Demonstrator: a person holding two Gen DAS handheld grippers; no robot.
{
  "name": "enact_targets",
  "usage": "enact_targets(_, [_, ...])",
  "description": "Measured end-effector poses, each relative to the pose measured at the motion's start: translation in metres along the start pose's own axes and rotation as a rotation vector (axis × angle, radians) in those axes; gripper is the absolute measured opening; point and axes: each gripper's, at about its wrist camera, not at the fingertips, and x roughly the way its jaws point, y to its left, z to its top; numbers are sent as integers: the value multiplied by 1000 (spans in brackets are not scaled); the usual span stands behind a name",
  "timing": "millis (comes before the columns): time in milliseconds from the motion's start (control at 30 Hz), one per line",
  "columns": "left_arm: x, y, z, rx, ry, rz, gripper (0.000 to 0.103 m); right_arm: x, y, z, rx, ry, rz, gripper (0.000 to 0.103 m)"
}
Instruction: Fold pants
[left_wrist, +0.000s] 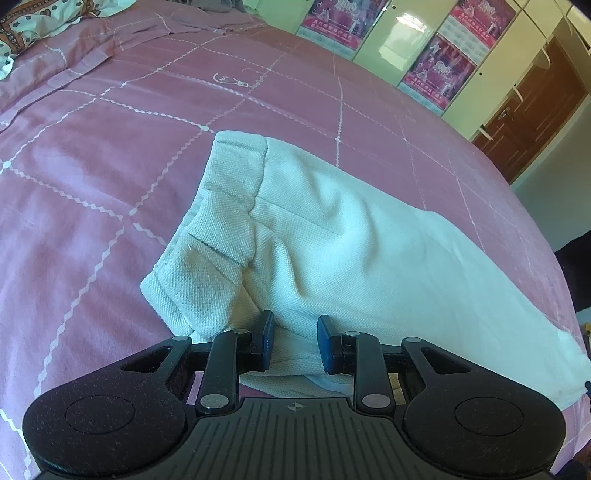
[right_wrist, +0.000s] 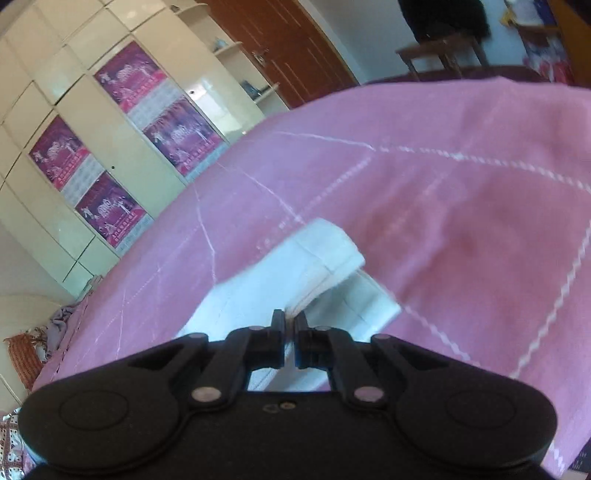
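- While the pants lie part-folded on the bed, I pinch their hem end with the right gripper, jaws nearly closed.
- Left gripper clamps a thick waist-side fold, jaws narrow.
- Next: carry the hem toward the waist, edges aligned.

The pants lie on the bed, their waistband end toward the bed's middle and the rest running off to the right, toward the bed's edge. Beyond the pants, past the far edge of the bed, stands a wardrobe with posters on its doors, and a door stands to the right of it; a pillow lies on the bed's far left corner. At the pants' near edge sits the left gripper, and the right gripper sits at their other end, near the folded cuffs.
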Motion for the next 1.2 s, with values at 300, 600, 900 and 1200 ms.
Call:
enact_targets(300, [0, -1, -2, -24, -10, 8, 26, 34, 72, 68, -115, -98, 82, 4])
enact_targets(600, [0, 4, -6, -56, -29, -12, 26, -9, 62, 58, -144, -136, 104, 4])
enact_targets(900, [-17, 2, -2, -96, -73, -1, 26, 21, -21, -2, 101, 11, -56, 20])
enact_targets(1200, [-59, 37, -23, -284, -272, 79, 55, 17, -2, -12, 49, -3, -54, 26])
